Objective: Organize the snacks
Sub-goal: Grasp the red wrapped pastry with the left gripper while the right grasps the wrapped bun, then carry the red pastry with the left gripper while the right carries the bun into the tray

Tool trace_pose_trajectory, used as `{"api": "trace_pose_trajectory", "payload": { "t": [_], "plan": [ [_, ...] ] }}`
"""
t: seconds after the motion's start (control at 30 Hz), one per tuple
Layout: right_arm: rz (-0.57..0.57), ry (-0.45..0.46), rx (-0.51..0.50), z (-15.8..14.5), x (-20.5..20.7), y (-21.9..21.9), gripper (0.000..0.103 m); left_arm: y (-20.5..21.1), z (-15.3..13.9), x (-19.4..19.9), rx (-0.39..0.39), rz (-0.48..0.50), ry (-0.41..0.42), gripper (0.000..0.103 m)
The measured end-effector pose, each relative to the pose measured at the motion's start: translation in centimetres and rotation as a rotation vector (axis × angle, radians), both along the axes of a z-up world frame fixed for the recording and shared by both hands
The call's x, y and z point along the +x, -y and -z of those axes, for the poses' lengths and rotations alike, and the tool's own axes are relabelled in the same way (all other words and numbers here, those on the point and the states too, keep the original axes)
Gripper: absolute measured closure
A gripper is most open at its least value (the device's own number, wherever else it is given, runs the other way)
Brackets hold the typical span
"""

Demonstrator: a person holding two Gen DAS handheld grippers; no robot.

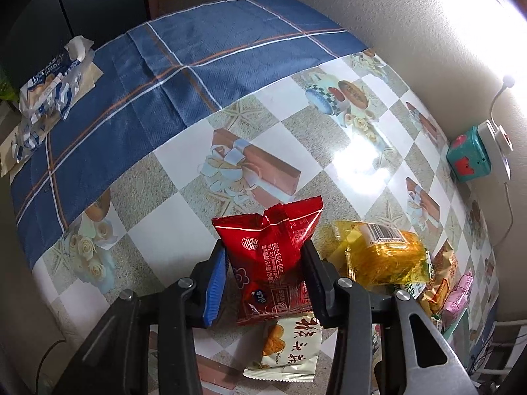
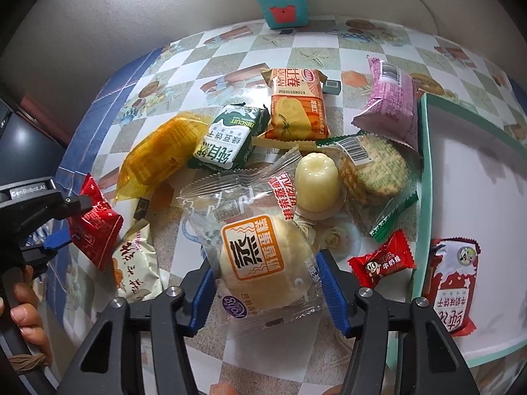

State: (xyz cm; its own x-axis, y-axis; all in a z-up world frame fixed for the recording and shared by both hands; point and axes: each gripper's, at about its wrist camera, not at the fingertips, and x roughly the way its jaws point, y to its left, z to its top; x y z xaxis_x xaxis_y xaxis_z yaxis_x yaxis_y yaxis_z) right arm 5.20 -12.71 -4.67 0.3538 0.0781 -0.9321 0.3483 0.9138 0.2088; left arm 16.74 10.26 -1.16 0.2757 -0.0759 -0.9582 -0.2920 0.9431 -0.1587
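A checked table (image 1: 171, 217) fills both views, with a blue plaid cloth (image 1: 184, 65) over its upper left part in the left wrist view. A white tray with a green rim (image 2: 425, 177) takes the right side of the right wrist view and holds a red and white packet (image 2: 453, 283) near its lower edge. In the middle of that view lies a clear-wrapped bun (image 2: 263, 256); the right gripper (image 2: 268, 294) has its blue pads against the wrapper's two sides at the lower centre. The left gripper (image 1: 263, 275) is clamped on a red packet (image 1: 273, 256), low in the centre of its view, above a cream packet (image 1: 290, 345). Beside it to the right sits a yellow packet (image 1: 385, 256). A teal box (image 2: 285, 0) stands at the top by the wall.
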Motion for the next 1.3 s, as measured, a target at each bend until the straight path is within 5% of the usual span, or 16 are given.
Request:
{"api": "trace_pose_trajectory", "payload": {
  "t": [0.8,1.3],
  "plan": [
    [0.115,0.073,0.01,-5.3,-2.1,3.7,0.042,2.7,-6.3,-1.6,-0.03,0.072,0.15,0.058],
    [0.416,0.045,0.006,-6.3,-7.4,14.0,0.042,9.4,-7.9,-4.0,-0.064,0.222,0.181,0.058]
  ]
}}
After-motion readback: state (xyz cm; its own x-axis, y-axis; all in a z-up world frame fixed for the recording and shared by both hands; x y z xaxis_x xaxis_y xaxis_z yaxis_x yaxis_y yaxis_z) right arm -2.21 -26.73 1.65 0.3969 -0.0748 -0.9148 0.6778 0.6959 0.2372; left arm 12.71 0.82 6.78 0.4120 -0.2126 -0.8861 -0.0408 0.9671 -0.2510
